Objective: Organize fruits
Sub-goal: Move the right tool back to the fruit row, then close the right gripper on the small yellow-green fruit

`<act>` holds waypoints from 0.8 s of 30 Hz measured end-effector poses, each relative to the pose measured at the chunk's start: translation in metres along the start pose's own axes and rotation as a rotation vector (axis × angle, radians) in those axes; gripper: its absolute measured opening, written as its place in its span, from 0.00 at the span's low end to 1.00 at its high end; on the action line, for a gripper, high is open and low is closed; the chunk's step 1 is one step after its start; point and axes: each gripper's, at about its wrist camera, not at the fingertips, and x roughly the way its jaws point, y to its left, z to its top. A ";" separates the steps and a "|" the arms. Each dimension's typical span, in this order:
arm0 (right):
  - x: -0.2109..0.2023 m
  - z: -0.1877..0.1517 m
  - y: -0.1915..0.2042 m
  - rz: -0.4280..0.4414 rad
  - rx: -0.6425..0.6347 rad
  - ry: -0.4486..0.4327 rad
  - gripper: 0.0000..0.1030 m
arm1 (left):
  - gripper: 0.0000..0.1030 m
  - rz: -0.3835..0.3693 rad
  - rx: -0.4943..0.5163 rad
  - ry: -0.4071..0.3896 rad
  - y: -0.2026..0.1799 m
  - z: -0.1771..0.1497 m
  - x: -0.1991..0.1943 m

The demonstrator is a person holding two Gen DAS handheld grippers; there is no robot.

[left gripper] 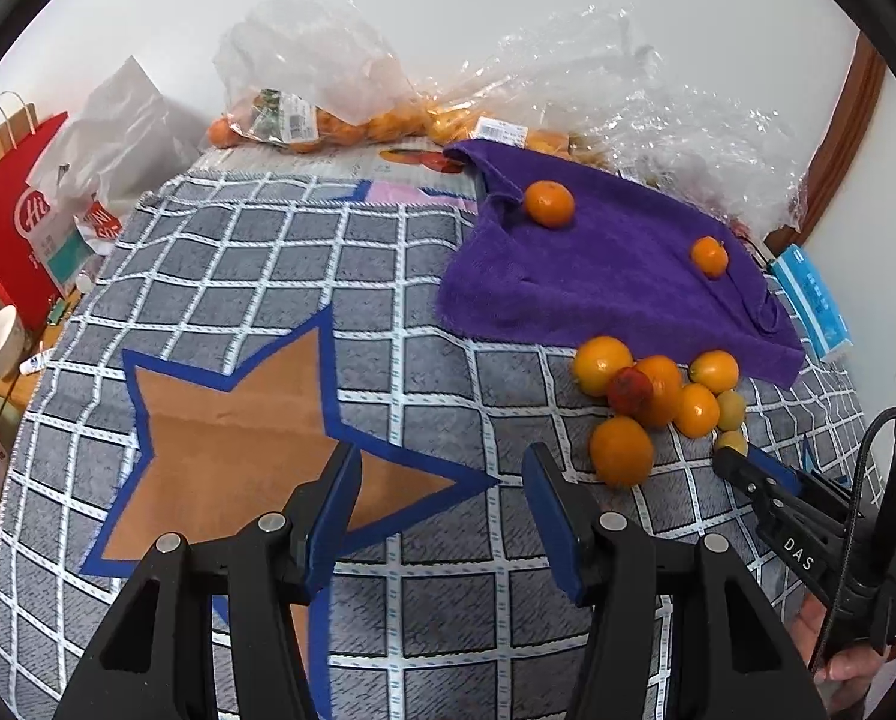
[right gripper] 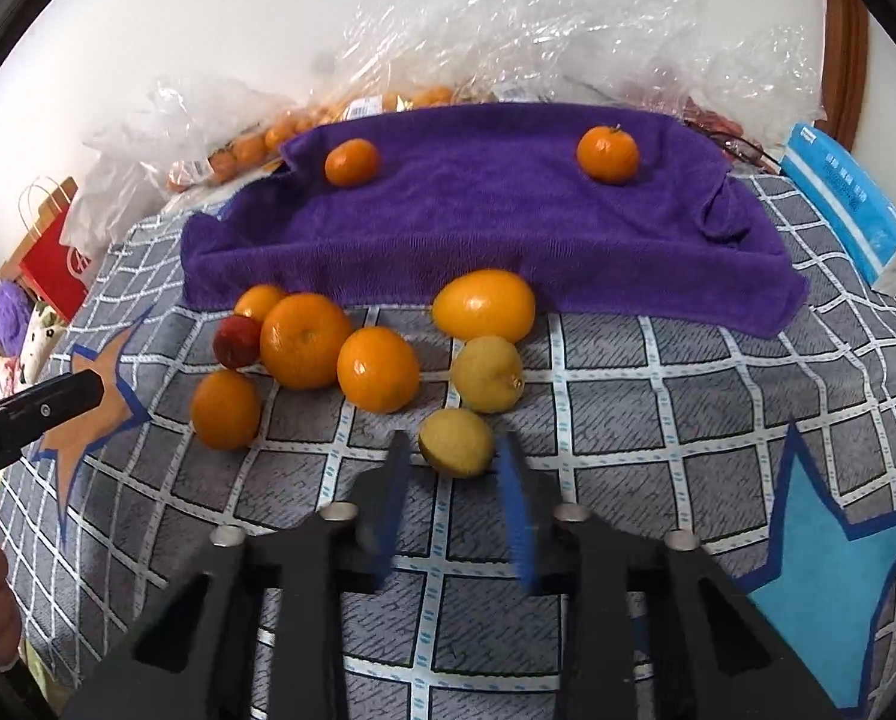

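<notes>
1. At the near edge of the loose cluster, the small yellow fruit (right gripper: 457,443) lies between the pads of the right tongs (right gripper: 454,451), which are drawn narrow about it. The pads are blurred, so a firm hold is judged rather than plainly seen.
2. Just beyond it a second yellow fruit (right gripper: 487,373) is found. Several oranges (right gripper: 305,339) and one red fruit (right gripper: 236,341) are bunched to the left.
3. Farther off, a purple towel (right gripper: 478,228) is spread, with two mandarins (right gripper: 352,162) set well apart on it. It is judged to be the sorting place.
4. The grip is best kept across the fruit's widest part, and the lift made straight up, so that the neighbouring fruit is not nudged. A round, smooth skin may slip out if pinched off-centre.
5. Left of the cluster, the left tongs (left gripper: 445,462) are held half-wide and empty over the orange star (left gripper: 250,426) on the checked worktop cover (left gripper: 256,264).
</notes>
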 end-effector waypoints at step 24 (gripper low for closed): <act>-0.038 -0.022 -0.056 -0.081 0.039 -0.084 0.25 | 0.49 -0.147 0.042 0.076 -0.070 -0.002 0.034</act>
